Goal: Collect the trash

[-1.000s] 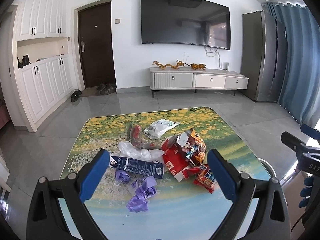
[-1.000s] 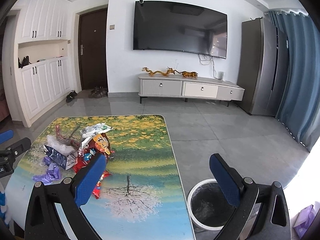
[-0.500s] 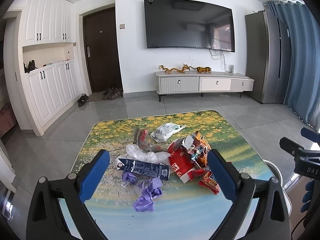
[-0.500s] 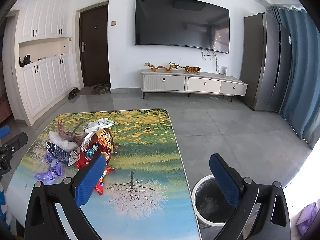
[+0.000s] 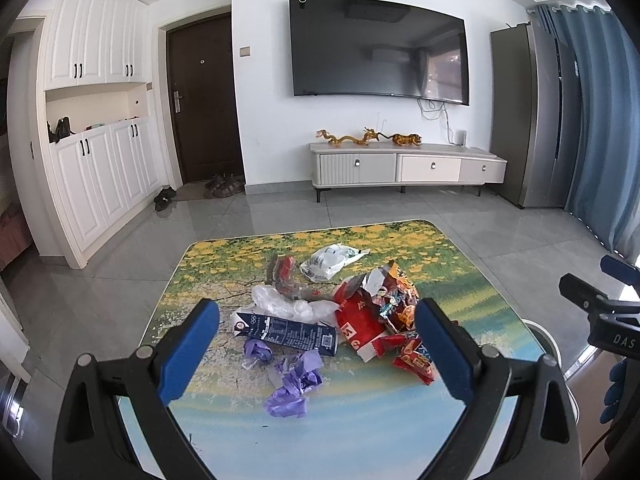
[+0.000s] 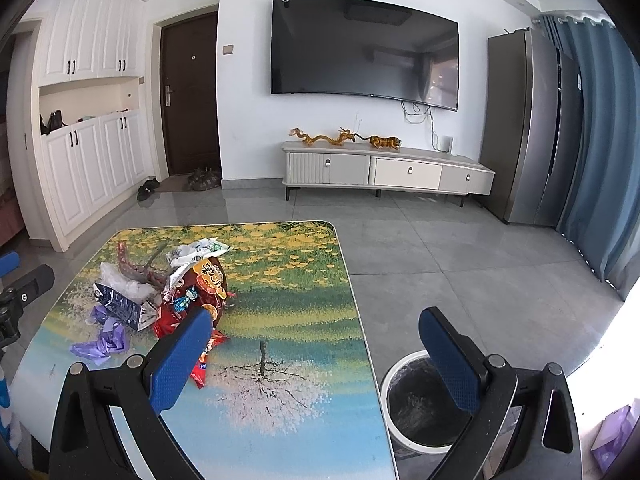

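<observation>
A pile of trash lies on the picture-topped table [image 5: 360, 432]: a dark blue carton [image 5: 286, 334], crumpled purple wrap [image 5: 294, 384], red snack bags [image 5: 374, 316], clear plastic [image 5: 280, 304] and a white bag [image 5: 328, 260]. My left gripper [image 5: 316, 346] is open and empty, held above the near side of the pile. My right gripper [image 6: 316, 356] is open and empty, above the table's right edge; the pile [image 6: 160, 292] lies to its left. A white bin with a black liner [image 6: 420, 404] stands on the floor below the right gripper.
Grey tiled floor [image 6: 460, 264] surrounds the table. A TV cabinet [image 5: 408, 168] and wall TV stand at the far wall, a fridge [image 5: 536, 120] and blue curtain at right, white cupboards [image 5: 100, 152] and a door at left. A purple tissue box [image 6: 612, 432] sits at lower right.
Both gripper views have shifted slightly, raising and turning a little; the pile sits a bit further right in the left view. Nothing was grasped and the trash has not moved.
</observation>
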### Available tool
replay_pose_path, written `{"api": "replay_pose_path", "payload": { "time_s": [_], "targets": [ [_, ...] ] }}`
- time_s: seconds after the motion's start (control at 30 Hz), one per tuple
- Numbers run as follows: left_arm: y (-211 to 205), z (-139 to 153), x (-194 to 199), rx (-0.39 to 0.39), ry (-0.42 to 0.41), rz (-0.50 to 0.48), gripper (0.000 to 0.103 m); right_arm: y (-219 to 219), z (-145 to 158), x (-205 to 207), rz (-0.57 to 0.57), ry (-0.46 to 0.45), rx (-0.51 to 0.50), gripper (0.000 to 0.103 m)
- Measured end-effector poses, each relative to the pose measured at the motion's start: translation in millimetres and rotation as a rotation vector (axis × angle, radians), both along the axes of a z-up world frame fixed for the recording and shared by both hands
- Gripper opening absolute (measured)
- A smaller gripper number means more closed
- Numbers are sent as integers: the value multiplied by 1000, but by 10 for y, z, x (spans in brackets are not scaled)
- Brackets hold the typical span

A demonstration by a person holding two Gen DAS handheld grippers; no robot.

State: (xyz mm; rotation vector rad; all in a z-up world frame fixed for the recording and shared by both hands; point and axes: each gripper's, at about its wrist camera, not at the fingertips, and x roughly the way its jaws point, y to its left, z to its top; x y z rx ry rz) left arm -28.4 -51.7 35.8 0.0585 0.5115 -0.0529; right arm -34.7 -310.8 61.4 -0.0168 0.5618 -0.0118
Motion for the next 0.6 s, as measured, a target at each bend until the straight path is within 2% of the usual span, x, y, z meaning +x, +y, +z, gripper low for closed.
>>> {"api": "replay_pose_path", "payload": {
  "time_s": [0.6],
  "targets": [
    [117, -82, 89, -11, 43, 14, 99, 52, -95, 103, 25, 9, 24, 103]
  ]
}}
